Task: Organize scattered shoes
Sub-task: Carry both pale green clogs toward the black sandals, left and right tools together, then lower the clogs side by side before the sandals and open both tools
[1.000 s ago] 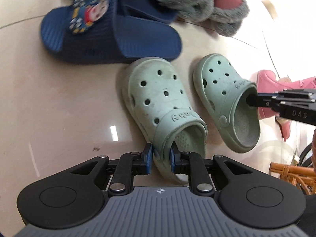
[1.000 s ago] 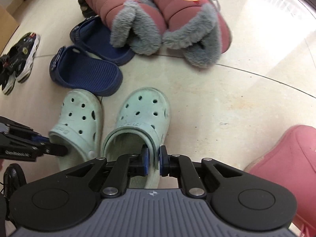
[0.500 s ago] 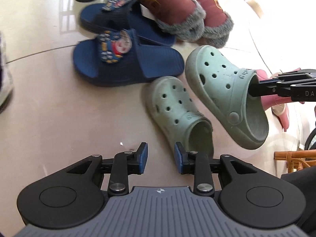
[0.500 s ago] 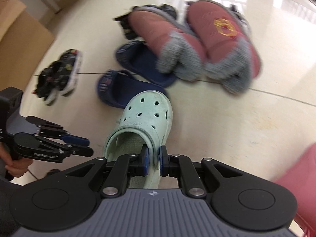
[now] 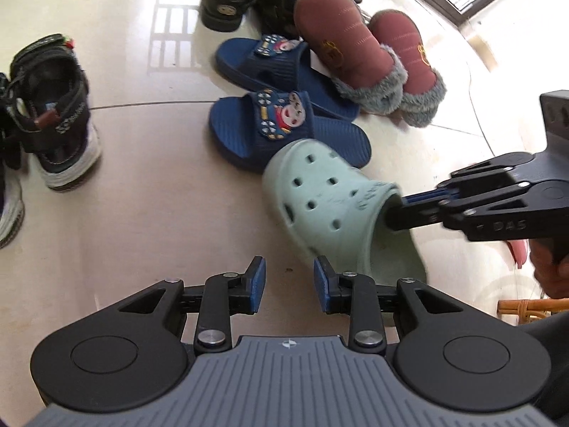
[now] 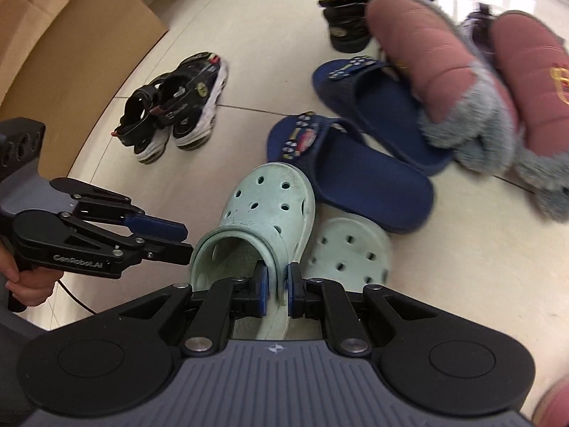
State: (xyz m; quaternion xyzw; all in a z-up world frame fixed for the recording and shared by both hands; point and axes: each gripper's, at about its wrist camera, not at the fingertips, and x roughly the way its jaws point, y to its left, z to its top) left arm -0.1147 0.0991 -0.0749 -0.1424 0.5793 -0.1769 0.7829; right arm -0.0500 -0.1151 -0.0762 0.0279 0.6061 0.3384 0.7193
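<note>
My right gripper (image 6: 277, 286) is shut on the heel rim of a mint green clog (image 6: 266, 210) and holds it tilted above the floor. In the left wrist view the same clog (image 5: 320, 195) hangs on the right gripper (image 5: 402, 210), toe towards the blue slides. The matching clog (image 6: 352, 249) lies on the floor, partly under the held one. My left gripper (image 5: 288, 284) is open with nothing between its blue pads (image 5: 258, 286), and only bare floor shows beneath. From the right wrist camera the left gripper (image 6: 177, 238) sits just left of the held clog's opening.
Two blue cartoon slides (image 5: 281, 124) lie just beyond the clogs, with maroon fur-trimmed slippers (image 5: 355, 57) behind them. Black sandals (image 5: 227, 10) sit farther back and black sports sandals (image 5: 49, 106) at the left. A cardboard box (image 6: 71, 57) stands at the left.
My left gripper let go of its clog, opened and drew back upward. My right gripper lifted its clog and carried it over beside and partly above the other one.
</note>
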